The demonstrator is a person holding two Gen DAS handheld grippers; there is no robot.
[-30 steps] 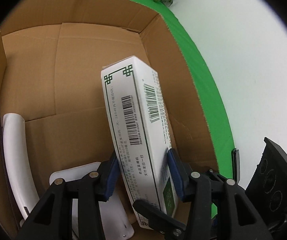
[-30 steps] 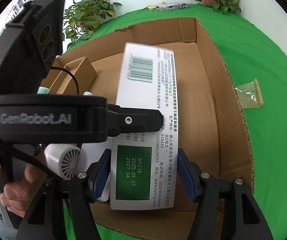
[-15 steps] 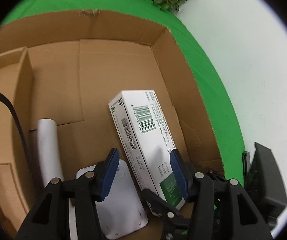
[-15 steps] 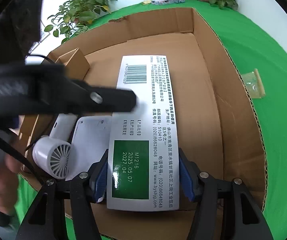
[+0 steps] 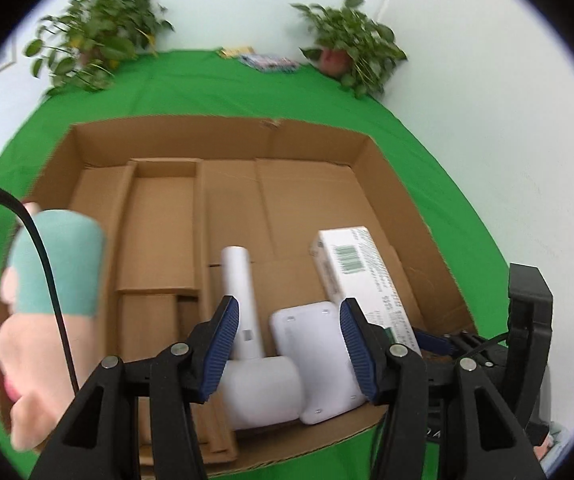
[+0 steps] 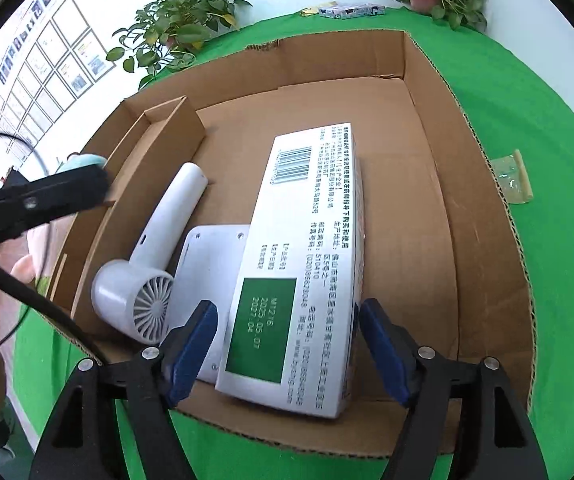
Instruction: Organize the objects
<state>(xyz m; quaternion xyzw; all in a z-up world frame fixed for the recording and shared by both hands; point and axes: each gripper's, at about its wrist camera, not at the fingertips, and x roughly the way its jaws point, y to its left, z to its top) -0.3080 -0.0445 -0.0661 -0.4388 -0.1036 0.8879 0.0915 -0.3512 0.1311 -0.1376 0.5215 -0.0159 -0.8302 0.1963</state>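
Observation:
A long white medicine box [image 6: 307, 264] with a green label lies in the big cardboard box [image 6: 483, 184], its near end between the fingers of my right gripper [image 6: 289, 340], which is open around it without touching. The box also shows in the left wrist view [image 5: 361, 272]. A white hair dryer [image 6: 155, 256] and a flat white device [image 6: 211, 280] lie to its left. My left gripper [image 5: 287, 344] is open and empty, pulled back above the near wall of the cardboard box [image 5: 319, 444], over the hair dryer [image 5: 255, 356] and flat device [image 5: 319, 356].
Cardboard dividers [image 5: 159, 236] fill the left part of the cardboard box. A green cloth [image 6: 559, 240] covers the table. Potted plants [image 5: 347, 56] and small packets [image 5: 267, 60] stand at the far edge. A clear wrapper [image 6: 513, 176] lies right of the cardboard box. A hand [image 5: 47, 304] is at left.
My left gripper has let go of the medicine box and drawn back and up. The medicine box now lies flat in the cardboard box. My right gripper's fingers have opened slightly off it.

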